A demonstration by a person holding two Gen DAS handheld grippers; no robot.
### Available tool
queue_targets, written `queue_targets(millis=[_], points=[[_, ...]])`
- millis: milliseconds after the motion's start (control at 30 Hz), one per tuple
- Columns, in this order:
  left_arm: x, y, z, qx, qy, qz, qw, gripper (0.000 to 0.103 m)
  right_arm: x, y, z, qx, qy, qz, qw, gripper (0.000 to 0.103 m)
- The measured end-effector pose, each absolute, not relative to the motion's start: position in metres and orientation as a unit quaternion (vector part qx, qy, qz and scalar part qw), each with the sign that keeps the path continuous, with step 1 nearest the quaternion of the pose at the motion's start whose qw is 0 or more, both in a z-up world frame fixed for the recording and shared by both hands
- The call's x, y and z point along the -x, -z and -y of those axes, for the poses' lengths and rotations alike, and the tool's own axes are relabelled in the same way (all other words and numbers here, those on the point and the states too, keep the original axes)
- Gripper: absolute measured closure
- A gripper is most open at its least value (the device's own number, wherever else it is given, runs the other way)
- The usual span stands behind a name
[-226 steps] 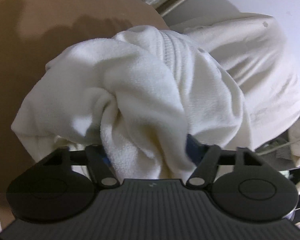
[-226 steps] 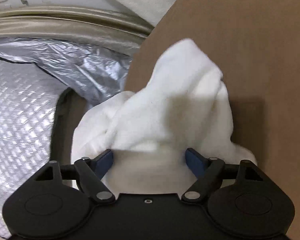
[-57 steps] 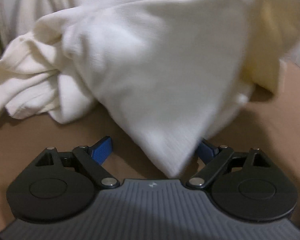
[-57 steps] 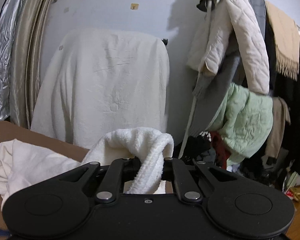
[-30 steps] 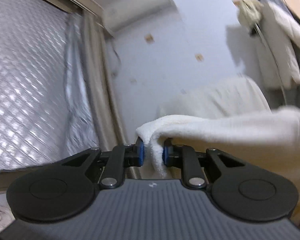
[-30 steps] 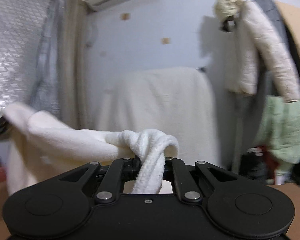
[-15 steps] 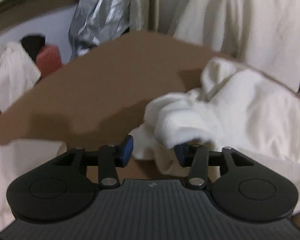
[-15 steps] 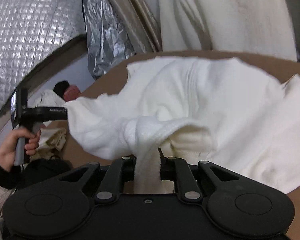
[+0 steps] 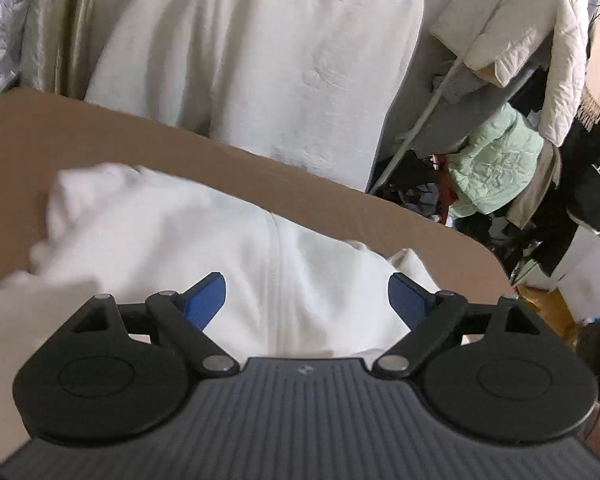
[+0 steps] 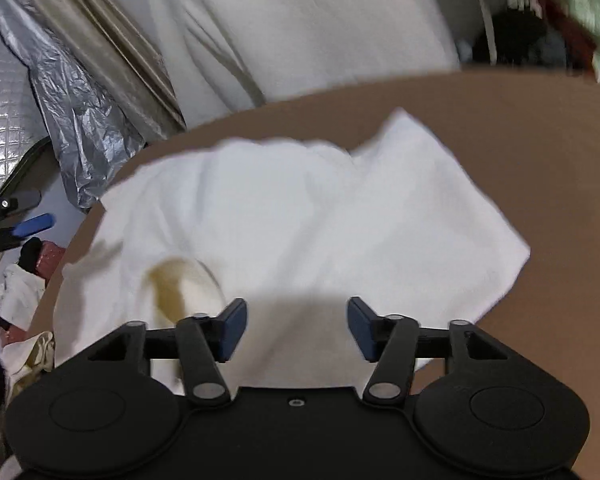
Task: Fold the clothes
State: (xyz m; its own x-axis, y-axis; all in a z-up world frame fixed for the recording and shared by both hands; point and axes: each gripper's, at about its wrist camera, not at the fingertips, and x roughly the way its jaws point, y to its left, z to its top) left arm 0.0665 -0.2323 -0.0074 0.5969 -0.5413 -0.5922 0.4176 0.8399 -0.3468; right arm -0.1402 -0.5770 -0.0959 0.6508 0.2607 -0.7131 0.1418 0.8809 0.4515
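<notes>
On the brown table (image 10: 540,152) the white fleece garment (image 10: 300,220) lies spread; left gripper (image 9: 306,296) and right gripper (image 10: 296,328) are opening, holding nothing; next, I judge, regrasp an edge to fold.

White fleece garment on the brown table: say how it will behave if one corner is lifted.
The white fleece garment lies in soft rumples, so it will probably droop limply. Its fuzzy pile likely grips rather than slips. Spread across the brown table, it may drag along.
</notes>
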Motion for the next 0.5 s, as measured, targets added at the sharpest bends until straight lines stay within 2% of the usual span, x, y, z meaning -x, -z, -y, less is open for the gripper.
queue_targets(millis=[67,167,333,400,433,467,500], points=[[-0.061,0.039,0.258,0.024,0.267,-0.359,0.894,0.014,0.144,0.119,0.596,-0.261,-0.008,-0.429,0.865,0.041],[-0.048,0.088,0.277,-0.069,0.268,-0.374,0.885,0.014,0.172,0.143,0.624,-0.336,0.012,-0.400,0.853,0.040],[-0.045,0.133,0.284,-0.117,0.283,-0.385,0.871,0.015,0.193,0.178,0.650,-0.414,0.034,-0.378,0.828,0.039],[-0.044,0.134,0.282,-0.121,0.287,-0.373,0.874,0.019,0.178,0.195,0.654,-0.442,0.034,-0.371,0.816,0.038],[-0.045,0.132,0.282,-0.119,0.293,-0.369,0.874,0.034,0.168,0.203,0.655,-0.455,0.030,-0.360,0.814,0.038],[-0.046,0.129,0.281,-0.117,0.301,-0.365,0.873,0.068,0.157,0.208,0.655,-0.465,0.029,-0.344,0.815,0.038],[-0.049,0.126,0.278,-0.112,0.311,-0.362,0.871,0.089,0.146,0.208,0.656,-0.469,0.030,-0.325,0.820,0.038]])
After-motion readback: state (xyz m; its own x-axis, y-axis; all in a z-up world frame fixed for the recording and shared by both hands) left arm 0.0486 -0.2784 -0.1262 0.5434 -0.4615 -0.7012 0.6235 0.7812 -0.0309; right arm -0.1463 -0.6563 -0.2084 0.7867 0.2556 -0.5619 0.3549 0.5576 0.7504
